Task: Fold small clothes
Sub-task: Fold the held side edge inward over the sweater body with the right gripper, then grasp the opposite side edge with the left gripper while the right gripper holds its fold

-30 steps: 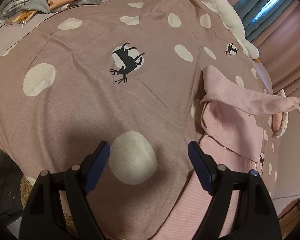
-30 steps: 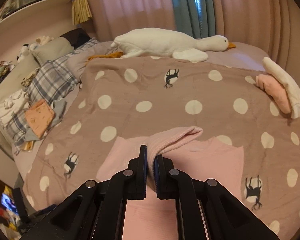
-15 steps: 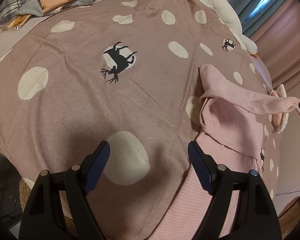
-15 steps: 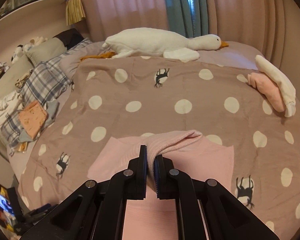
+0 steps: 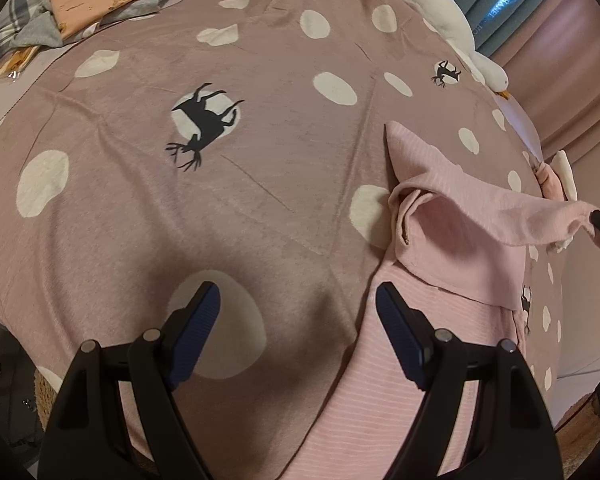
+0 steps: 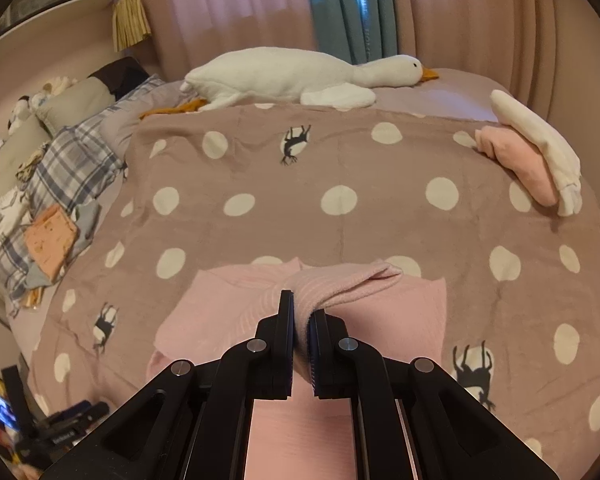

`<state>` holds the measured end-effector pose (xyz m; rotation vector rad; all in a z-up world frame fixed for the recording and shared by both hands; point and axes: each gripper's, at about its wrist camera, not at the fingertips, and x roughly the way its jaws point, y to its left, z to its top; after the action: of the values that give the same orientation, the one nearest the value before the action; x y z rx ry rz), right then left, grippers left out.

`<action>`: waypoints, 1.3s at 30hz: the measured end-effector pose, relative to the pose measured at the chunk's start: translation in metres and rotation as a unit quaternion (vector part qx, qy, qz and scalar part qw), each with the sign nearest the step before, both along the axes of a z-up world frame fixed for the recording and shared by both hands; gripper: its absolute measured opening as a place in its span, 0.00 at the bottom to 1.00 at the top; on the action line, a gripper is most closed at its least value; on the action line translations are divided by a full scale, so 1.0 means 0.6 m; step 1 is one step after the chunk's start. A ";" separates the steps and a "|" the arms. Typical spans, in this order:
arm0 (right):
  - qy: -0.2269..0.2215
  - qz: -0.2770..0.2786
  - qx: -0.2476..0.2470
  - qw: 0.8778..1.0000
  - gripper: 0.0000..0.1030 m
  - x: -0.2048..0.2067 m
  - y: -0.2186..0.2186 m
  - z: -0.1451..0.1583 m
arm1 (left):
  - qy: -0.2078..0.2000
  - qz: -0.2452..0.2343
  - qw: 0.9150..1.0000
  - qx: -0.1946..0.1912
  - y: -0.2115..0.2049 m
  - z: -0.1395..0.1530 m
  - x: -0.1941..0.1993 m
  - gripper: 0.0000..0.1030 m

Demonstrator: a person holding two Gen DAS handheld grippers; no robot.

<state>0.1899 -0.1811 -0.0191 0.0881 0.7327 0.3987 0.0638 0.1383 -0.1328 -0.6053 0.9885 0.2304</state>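
Pink garment [image 6: 392,312] lies spread on a spotted bedspread [image 6: 340,160], one sleeve lifted across it, pinched tight in the right gripper [image 6: 301,334] jaws. Left gripper [image 5: 298,332] hovers at the garment's edge, jaws spread wide, empty. Plush goose [image 6: 292,76] lies beyond.

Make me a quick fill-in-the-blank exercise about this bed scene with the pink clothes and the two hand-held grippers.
1. The right hand-held gripper is shut on a fold of the ____ ribbed garment.
2. The left hand-held gripper hangs with its blue-padded jaws ____, holding nothing.
3. The long white plush toy at the far edge of the bed is shaped like a ____.
4. The black animals printed on the dotted mauve blanket are ____.

Missing words: pink; open; goose; deer
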 end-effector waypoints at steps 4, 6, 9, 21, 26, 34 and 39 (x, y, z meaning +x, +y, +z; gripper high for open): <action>0.009 -0.007 -0.003 1.000 0.08 0.009 -0.014 -0.013 | 0.001 -0.001 1.000 0.000 0.001 0.007 0.014 0.78; 0.014 -0.011 -0.006 1.000 0.08 0.013 -0.021 -0.021 | -0.002 -0.001 1.000 -0.001 0.001 0.015 0.019 0.78; 0.023 -0.017 -0.007 1.000 0.08 0.018 -0.033 -0.036 | -0.012 -0.003 1.000 -0.001 0.000 0.029 0.029 0.78; 0.082 -0.045 -0.027 0.995 0.08 0.041 -0.074 -0.123 | -0.005 -0.041 0.999 0.012 -0.034 0.038 0.088 0.78; 0.099 -0.054 -0.033 0.993 0.08 0.045 -0.086 -0.155 | -0.004 -0.063 0.998 0.010 -0.051 0.039 0.119 0.76; 0.126 -0.065 -0.036 0.989 0.08 0.048 -0.104 -0.200 | -0.017 -0.098 0.995 0.013 -0.079 0.035 0.187 0.50; 0.140 -0.069 -0.031 0.987 0.08 0.050 -0.112 -0.223 | -0.007 -0.116 0.993 -0.015 -0.100 0.006 0.237 0.21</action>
<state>0.2197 -0.2485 -0.1530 0.1382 1.0100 0.2322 0.2060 0.0784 -0.1294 -0.5126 1.0410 0.0053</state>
